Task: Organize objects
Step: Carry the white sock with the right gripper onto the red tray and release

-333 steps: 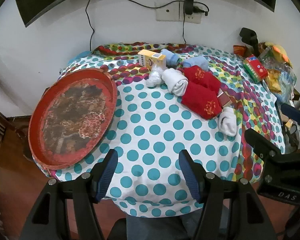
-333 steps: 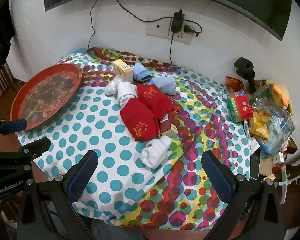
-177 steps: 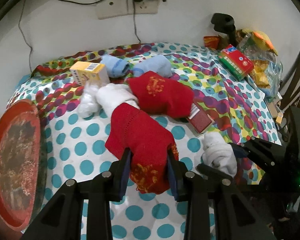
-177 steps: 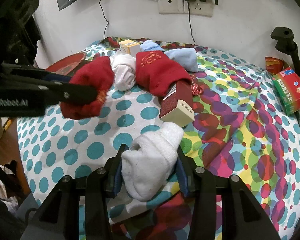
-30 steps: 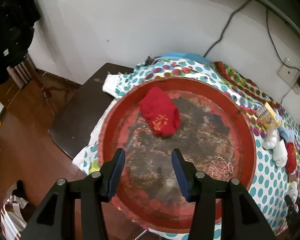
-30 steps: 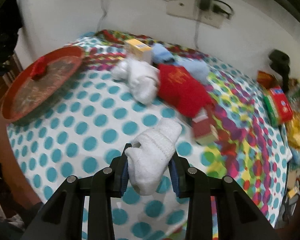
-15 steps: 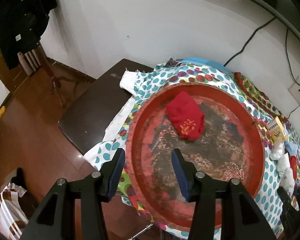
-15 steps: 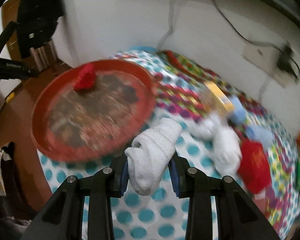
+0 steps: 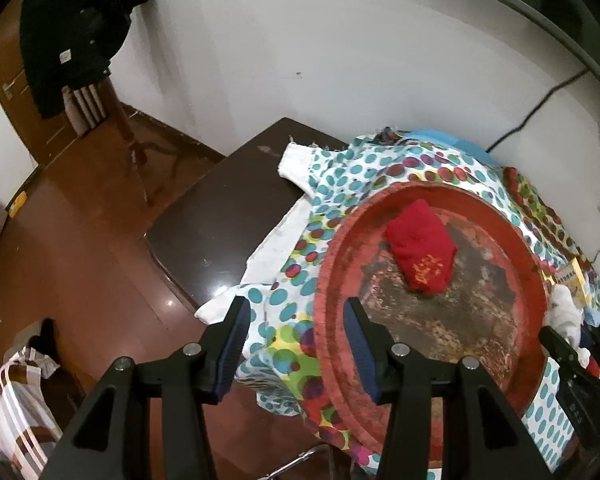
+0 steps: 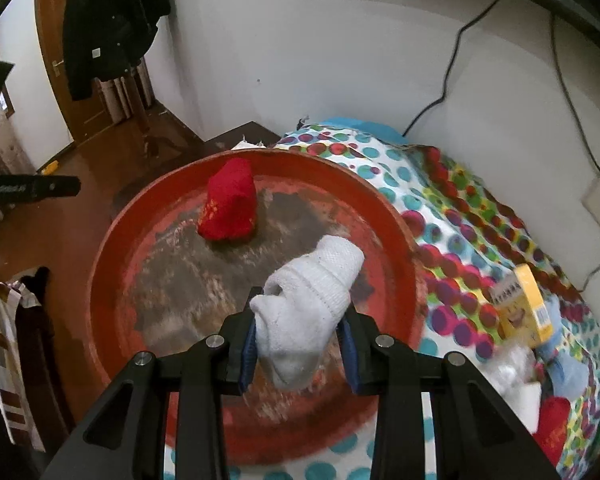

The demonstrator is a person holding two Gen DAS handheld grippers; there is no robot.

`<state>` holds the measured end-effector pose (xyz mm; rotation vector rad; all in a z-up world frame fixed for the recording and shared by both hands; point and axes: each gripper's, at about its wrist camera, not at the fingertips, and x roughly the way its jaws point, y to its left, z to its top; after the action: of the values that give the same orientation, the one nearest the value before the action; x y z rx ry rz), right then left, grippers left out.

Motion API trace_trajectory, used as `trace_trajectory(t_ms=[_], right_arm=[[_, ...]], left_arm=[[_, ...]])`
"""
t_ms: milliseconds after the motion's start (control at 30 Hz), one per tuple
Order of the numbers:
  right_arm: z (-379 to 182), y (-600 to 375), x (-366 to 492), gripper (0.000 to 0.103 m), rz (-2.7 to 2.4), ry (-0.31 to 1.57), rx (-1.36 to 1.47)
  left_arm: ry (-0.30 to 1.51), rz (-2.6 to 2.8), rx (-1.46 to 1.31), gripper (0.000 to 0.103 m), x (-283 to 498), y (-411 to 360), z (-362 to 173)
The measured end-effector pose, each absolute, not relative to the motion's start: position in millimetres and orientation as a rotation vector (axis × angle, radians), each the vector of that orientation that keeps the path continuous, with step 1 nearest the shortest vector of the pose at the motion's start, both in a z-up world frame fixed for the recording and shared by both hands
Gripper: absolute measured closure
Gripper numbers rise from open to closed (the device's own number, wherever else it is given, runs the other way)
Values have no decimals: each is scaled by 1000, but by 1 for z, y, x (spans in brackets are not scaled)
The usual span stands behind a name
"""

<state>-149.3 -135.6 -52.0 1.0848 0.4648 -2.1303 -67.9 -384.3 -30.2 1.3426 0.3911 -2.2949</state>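
the red tray [image 10: 112, 240] is the landmark: a wide, round, shallow dish with a raised lip, its red coating worn through across the floor to mottled dark brown and pale flecks. it sits on a polka-dot tablecloth [image 9: 300, 280], thin printed fabric with teal dots and patches of multicoloured ones, rumpled and hanging over the table edge beside the tray.

inside the tray, toward its far side, lies a red sock bundle [image 10: 230, 204], a soft knitted lump with a small gold embroidered mark; in the left wrist view the same bundle [image 9: 420, 252] rests on the tray floor near the far rim.

the right gripper [image 10: 300, 344] is closed onto a white sock bundle [image 10: 308, 304], a thick, ribbed terry roll pinched between the blue-padded fingers [image 10: 247, 344] and held over the near half of the tray; whether it touches the tray floor cannot be told.

the left gripper [image 9: 296, 344] is spread wide with nothing between its blue pads, one finger over the tray's near rim [image 9: 324, 320] and the other over the cloth outside it.

to the right of the tray, on the cloth, stands a yellow carton [image 10: 524, 308], a small printed cardboard box, with a blurred pile of white and pale blue socks [image 10: 540, 372] just beyond it.
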Motion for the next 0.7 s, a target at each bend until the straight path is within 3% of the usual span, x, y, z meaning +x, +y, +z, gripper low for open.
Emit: trace_trajectory(t_ms=[700], right_arm=[[-94, -209, -216, 71, -2105, 563, 1195]], left_arm=[[439, -2236, 1335, 54, -60, -414, -36]])
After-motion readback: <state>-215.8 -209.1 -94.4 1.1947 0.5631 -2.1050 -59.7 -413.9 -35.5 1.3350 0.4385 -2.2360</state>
